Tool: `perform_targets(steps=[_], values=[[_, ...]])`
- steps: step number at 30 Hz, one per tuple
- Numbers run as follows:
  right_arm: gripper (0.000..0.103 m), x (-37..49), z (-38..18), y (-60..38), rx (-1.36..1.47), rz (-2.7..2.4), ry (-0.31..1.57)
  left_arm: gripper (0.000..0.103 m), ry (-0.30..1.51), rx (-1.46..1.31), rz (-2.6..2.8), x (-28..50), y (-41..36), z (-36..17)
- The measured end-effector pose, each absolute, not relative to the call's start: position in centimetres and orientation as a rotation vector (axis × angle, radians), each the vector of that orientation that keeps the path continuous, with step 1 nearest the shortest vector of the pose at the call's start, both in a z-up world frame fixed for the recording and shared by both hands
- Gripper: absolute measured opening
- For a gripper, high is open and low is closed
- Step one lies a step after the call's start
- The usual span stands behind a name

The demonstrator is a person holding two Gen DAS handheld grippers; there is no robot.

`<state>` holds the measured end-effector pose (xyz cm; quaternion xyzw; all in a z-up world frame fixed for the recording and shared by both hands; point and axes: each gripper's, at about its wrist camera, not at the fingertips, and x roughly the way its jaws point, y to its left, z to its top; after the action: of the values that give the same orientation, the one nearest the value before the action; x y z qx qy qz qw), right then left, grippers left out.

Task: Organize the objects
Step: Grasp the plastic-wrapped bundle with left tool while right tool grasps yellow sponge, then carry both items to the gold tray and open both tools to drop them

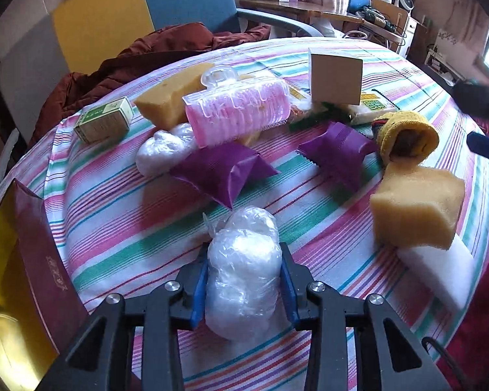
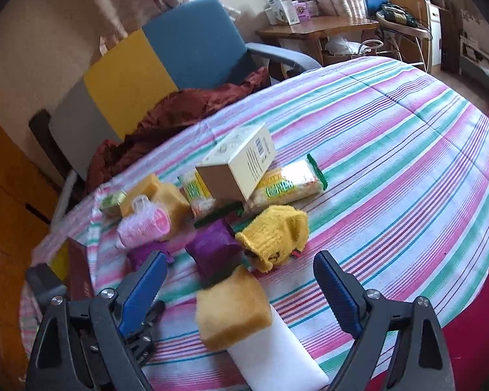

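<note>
My left gripper (image 1: 244,280) is shut on a clear plastic bag of white balls (image 1: 243,270), low over the striped cloth. My right gripper (image 2: 241,288) is open above a yellow sponge (image 2: 233,309) that lies on a white foam block (image 2: 277,355); the same sponge (image 1: 417,208) and block (image 1: 440,270) show at right in the left wrist view. Two purple pouches (image 1: 225,171) (image 1: 337,153), a pink roller pack (image 1: 238,114), a second white bag (image 1: 164,150), a yellow knit item (image 1: 406,137) and a cardboard box (image 1: 337,78) lie beyond.
A dark red box (image 1: 45,247) stands at the table's left edge. A small green box (image 1: 102,123), a large sponge (image 1: 172,96) and noodle packets (image 2: 287,187) lie farther back. A chair with a red jacket (image 2: 179,110) stands behind the striped table (image 2: 391,150).
</note>
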<state>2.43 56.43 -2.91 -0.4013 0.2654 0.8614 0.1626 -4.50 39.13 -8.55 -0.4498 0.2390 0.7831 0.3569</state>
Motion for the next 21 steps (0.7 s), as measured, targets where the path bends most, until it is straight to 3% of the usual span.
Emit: perform_targets(steps=[8, 9, 11, 14, 21], values=[[0.09, -0.4, -5.6, 52.5, -1.429, 2.402, 0.407, 0.036, 0.581, -1.099, 2.064, -2.8, 36.7, -6.2], [0.086, -0.6, -5.8, 52.2, -1.444, 2.399, 0.372, 0.037, 0.563, -1.097, 2.069, -2.6, 36.3, -5.8], [0.062, -1.0, -6.5, 51.5, -1.483, 2.391, 0.313, 0.037, 0.537, -1.094, 2.073, -2.3, 35.6, -5.0], [0.057, -0.8, -6.3, 51.2, -1.463, 2.412, 0.29, 0.037, 0.508, -1.074, 2.083, -1.7, 34.5, -3.9], [0.056, 0.3, -4.1, 51.3, -1.344, 2.568, 0.408, 0.037, 0.408, -1.008, 2.166, -1.3, 29.7, -0.7]])
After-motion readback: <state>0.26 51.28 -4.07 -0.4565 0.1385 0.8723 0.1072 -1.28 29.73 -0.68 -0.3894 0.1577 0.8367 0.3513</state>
